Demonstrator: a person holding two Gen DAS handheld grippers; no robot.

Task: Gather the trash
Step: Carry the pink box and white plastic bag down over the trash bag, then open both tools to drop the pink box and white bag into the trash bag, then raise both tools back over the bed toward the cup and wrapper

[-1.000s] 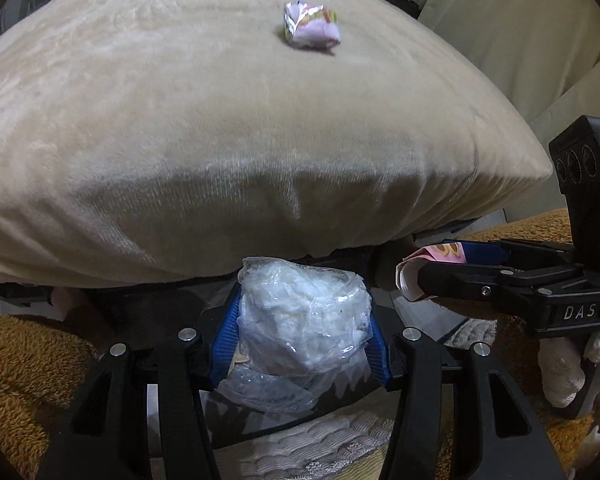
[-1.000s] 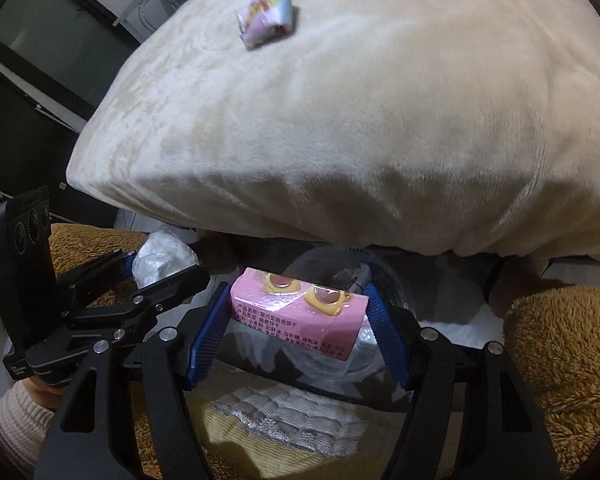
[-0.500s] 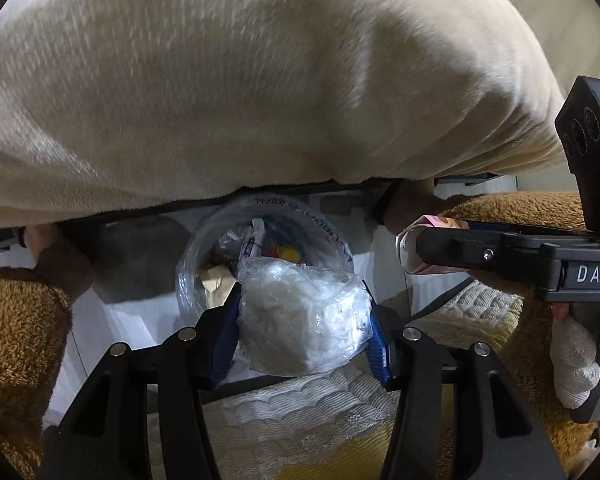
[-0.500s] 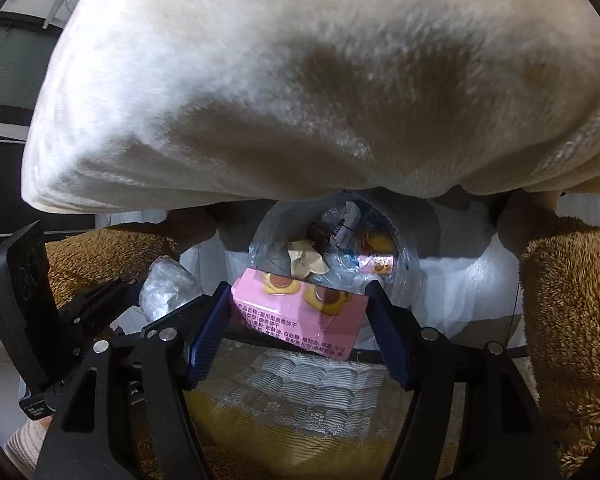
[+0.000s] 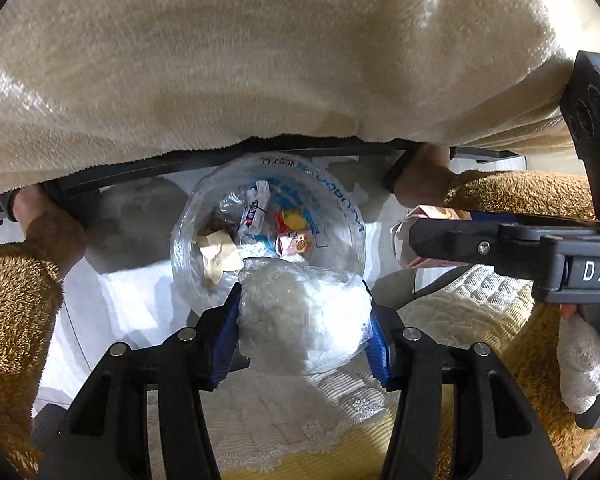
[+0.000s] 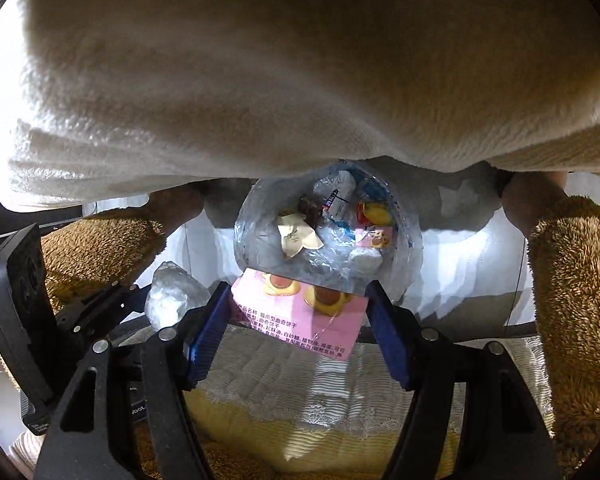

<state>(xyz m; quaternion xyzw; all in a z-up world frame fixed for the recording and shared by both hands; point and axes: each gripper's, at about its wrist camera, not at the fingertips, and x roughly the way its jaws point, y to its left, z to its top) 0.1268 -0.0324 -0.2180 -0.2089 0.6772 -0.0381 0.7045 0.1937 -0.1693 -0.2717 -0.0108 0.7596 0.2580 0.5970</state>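
Note:
My left gripper (image 5: 302, 332) is shut on a crumpled clear plastic bag (image 5: 304, 320). It also shows in the right wrist view (image 6: 172, 300). My right gripper (image 6: 300, 328) is shut on a pink snack box (image 6: 300, 316), which shows at the right in the left wrist view (image 5: 424, 236). Both are held above and just in front of a bin lined with a clear bag (image 5: 340, 204) (image 6: 408, 240). The bin holds several wrappers and a small pink carton (image 5: 296, 242).
A large cream plush cushion (image 5: 260, 60) (image 6: 300, 60) hangs over the bin's far side. Brown fleece sleeves (image 5: 12, 300) (image 6: 572, 280) flank the bin. A quilted yellow-white cover (image 5: 284, 412) lies below the grippers. The floor by the bin is white.
Both grippers tilted down and moved forward with their loads. The cushion top and the wrapper on it left view, and the bin with its trash came into view beneath.

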